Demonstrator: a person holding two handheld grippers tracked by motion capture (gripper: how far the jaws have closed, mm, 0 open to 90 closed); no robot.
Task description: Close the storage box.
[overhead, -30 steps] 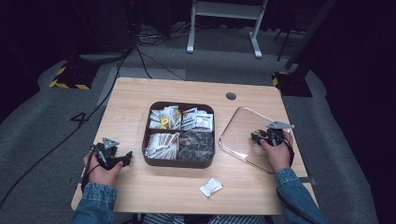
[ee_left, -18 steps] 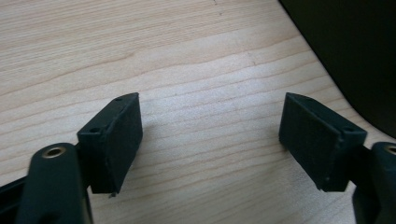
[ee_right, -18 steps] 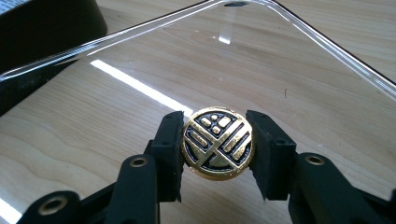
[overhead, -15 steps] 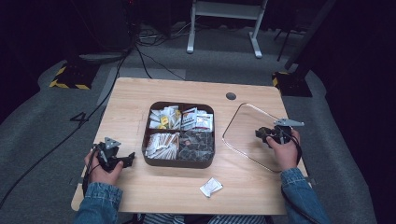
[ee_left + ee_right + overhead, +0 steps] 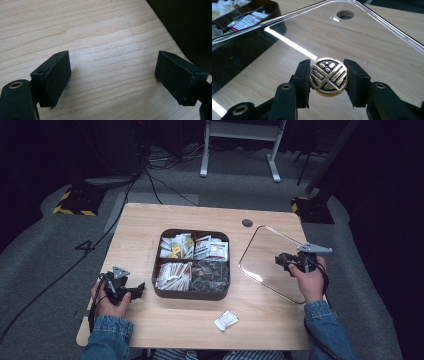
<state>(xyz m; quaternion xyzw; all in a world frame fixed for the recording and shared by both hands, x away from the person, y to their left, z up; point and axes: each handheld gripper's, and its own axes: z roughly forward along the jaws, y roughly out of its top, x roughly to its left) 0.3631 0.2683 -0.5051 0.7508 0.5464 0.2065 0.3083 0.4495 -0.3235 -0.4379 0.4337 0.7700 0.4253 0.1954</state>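
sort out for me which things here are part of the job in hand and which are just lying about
In the job:
- clear lid, tilted up off the table
- gold knob on the lid, clamped by the right gripper
- brown tray of packets, uncovered

Lying about:
- white packet on the table near the front edge
- left gripper, open over bare wood

Clear lid [image 5: 372, 35] bears a round gold-and-black knob [image 5: 328, 76] with a geometric bar pattern, tray [image 5: 192, 293] is dark brown, table [image 5: 165, 220] light wood-grained, loose packet [image 5: 226, 320] white, sleeves [image 5: 107, 337] blue denim.
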